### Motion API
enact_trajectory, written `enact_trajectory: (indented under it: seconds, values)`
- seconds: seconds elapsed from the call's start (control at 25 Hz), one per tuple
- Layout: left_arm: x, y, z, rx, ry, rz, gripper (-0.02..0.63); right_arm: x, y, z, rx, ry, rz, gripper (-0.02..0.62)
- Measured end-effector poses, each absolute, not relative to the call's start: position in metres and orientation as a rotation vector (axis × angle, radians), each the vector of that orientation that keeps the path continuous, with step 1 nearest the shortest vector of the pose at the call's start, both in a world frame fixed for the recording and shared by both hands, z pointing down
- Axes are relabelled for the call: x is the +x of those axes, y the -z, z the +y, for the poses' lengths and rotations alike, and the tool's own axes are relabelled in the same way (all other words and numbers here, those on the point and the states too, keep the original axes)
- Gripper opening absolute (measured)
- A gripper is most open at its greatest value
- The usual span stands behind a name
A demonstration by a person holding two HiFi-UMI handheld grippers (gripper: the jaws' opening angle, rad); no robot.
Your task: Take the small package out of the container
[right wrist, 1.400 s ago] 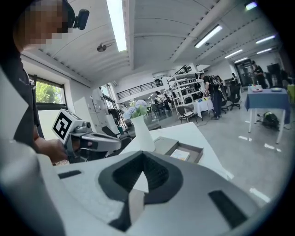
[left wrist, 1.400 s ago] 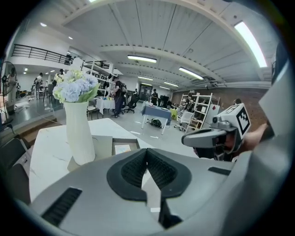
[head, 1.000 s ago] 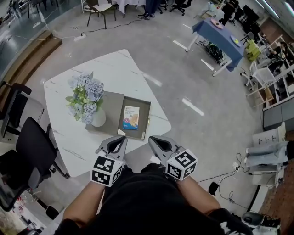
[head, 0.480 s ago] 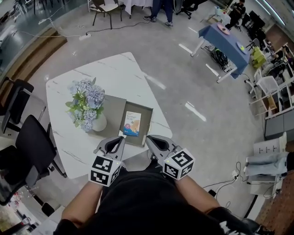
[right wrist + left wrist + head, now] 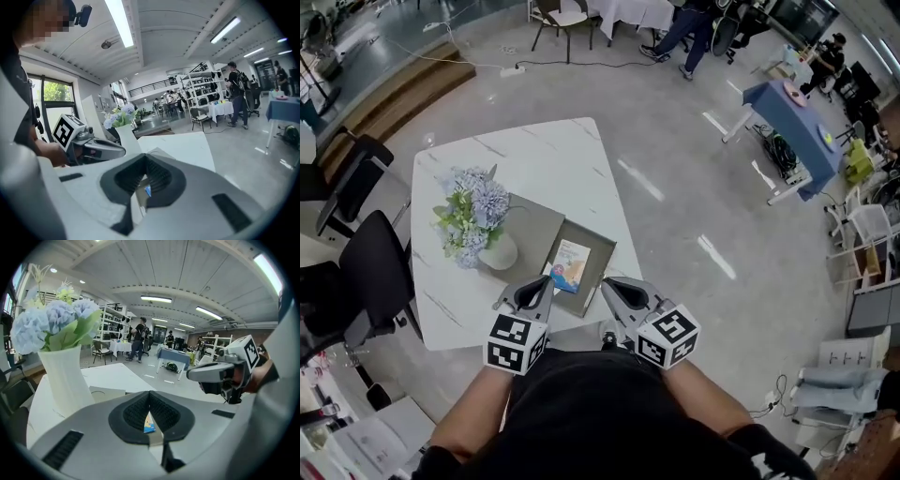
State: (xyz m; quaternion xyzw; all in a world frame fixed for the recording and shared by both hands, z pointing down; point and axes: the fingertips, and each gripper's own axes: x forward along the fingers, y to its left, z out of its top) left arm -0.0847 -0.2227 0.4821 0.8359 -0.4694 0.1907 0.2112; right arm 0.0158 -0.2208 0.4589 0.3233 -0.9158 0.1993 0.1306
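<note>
The small package, a flat rectangular pack printed blue and orange, lies flat inside the container. The container is a shallow square grey tray on the marble-veined white table. Beside the container are a flat grey panel, possibly its lid, and a smooth white rounded vase of pale blue flowers. The left gripper and right gripper hover near the container's near edge. Each has its ribbed black pads pressed together and holds nothing.

small package | blue-and-cream, lying flat inside container; container | shallow grey tray on white table
</note>
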Motion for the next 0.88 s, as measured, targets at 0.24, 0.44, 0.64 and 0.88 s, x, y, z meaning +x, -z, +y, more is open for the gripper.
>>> enact_trajectory:
  seconds: [0.24,0.44,0.64,0.88]
  values:
    - [-0.064,-0.482,-0.226,2.288,-0.532,-1.337,0.003,0.032,-0.458,-0.231,0.846,-0.566,-2.689,0.0]
    - [-0.055,-0.485,-0.227,2.261,-0.551,-1.368,0.003,0.041,-0.458,-0.243,0.833,-0.61,-2.713,0.0]
    - [-0.054,-0.489,-0.232,2.244,-0.602,-1.395,0.003,0.042,-0.459,-0.241,0.81,-0.642,-2.717,0.0]
    - [-0.056,-0.486,-0.238,2.247,-0.652,-1.432,0.003,0.047,-0.459,-0.245,0.835,-0.664,-2.732,0.0]
